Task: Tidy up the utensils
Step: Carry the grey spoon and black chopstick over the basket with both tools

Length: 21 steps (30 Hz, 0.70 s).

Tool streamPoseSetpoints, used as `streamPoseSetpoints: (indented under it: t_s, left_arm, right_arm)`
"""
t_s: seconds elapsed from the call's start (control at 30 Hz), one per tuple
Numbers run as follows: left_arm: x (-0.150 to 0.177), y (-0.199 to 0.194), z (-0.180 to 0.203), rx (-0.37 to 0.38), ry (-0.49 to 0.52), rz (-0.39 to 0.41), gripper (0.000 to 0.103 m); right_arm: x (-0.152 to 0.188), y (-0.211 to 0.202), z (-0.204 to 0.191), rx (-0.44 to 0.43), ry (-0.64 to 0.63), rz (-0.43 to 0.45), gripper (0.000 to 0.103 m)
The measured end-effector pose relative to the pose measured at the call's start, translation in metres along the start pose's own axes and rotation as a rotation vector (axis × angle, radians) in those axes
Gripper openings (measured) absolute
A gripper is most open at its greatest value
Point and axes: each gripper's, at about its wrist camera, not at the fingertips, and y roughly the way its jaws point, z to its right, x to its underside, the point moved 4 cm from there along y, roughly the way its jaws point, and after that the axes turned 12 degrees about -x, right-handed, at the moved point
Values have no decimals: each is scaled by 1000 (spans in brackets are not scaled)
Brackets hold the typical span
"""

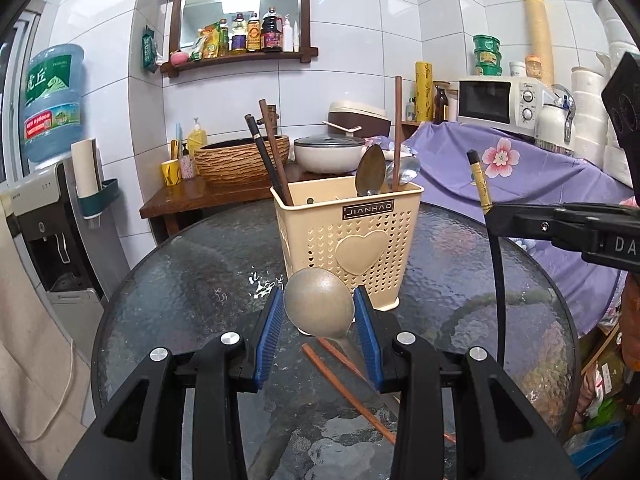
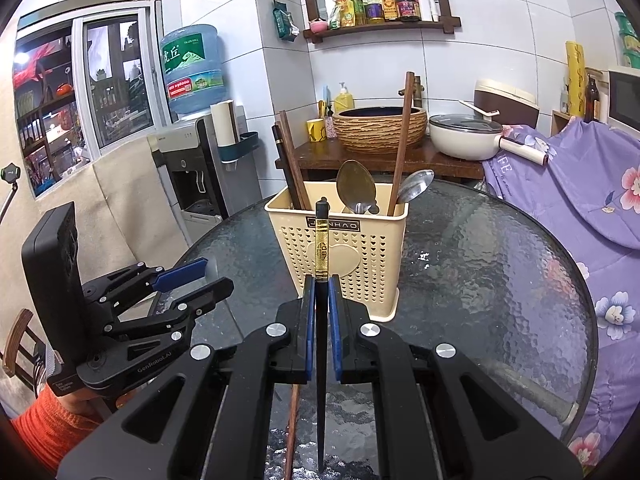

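Left gripper (image 1: 319,304): at the lower centre of the left wrist view, its blue pads (image 1: 269,330) stand on either side of the bowl of a brass-coloured spoon (image 1: 319,304). The jaws are clamped on that bowl, and the handle runs down between the jaws toward the bottom edge. Below the spoon, two reddish wooden chopsticks (image 1: 346,390) lie on the glass table (image 1: 192,280).

Right gripper (image 2: 319,280): at the lower centre of the right wrist view, its jaws are together and clamped on a black chopstick (image 2: 321,248). The gold-banded end of that chopstick points up, and its tip points down toward the bottom edge. In the left wrist view the same chopstick appears at centre right, held upright.

Utensil holder (image 1: 352,240): a beige perforated basket stands on the table in the middle of both views, just beyond the grippers. Its left compartment contains a black and a brown chopstick (image 1: 272,156). The right part contains a brass-coloured spoon (image 1: 370,170), a silver spoon (image 1: 408,169) and one upright brown chopstick (image 1: 397,128).

An orange sleeve (image 2: 48,428) shows at the lower left of the right wrist view.
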Motion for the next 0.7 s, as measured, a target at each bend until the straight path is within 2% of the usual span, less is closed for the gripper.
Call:
streamPoseSetpoints:
  t_s: [0.4, 0.7]
  left_arm:
    - [-12, -7, 0, 11, -8, 34, 35]
    - [-33, -11, 2, 17, 4, 77, 35]
  right_arm:
    - [-6, -5, -2, -22, 1, 16, 7]
    - [-25, -10, -11, -20, -40, 44, 7]
